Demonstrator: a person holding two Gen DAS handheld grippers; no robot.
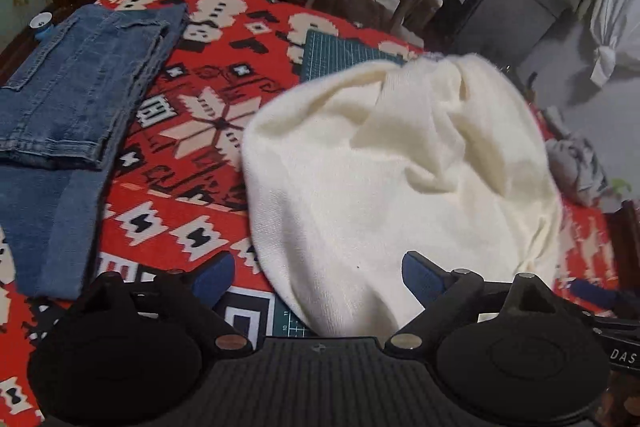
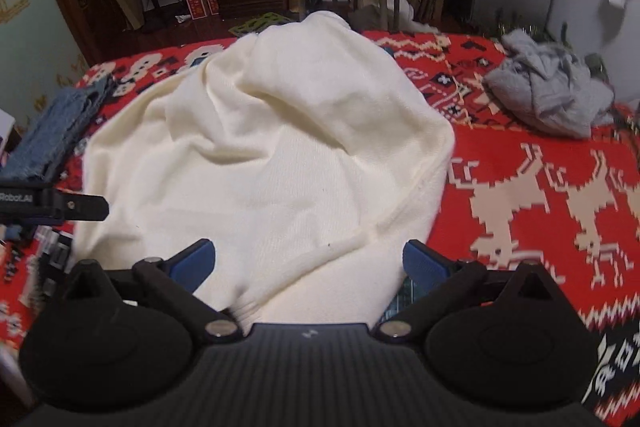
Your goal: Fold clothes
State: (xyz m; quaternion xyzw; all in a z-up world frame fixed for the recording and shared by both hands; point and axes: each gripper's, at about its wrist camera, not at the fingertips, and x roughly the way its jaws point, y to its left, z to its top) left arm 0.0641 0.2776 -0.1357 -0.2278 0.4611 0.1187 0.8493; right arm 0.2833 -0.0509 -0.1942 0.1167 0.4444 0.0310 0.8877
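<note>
A red patterned blanket point(image 2: 520, 155) with cream figures covers the surface the clothes lie on. On it, a cream knit garment point(image 2: 260, 155) lies rumpled in a broad mound, filling the middle of both views; its near edge reaches right up between the fingers of each tool. Folded blue jeans point(image 1: 72, 87) lie flat on the blanket well to the left of the cream garment, apart from it. A crumpled grey garment point(image 2: 548, 87) sits near the far right edge of the blanket, also apart from the cream one. A green cutting mat point(image 1: 344, 55) shows from under the far side of the cream garment. The left tool point(image 1: 318, 277) is released, its blue-padded fingers spread wide over the cream hem, and the right tool point(image 2: 308, 263) is likewise spread wide with cream cloth between its fingers, not pinched
</note>
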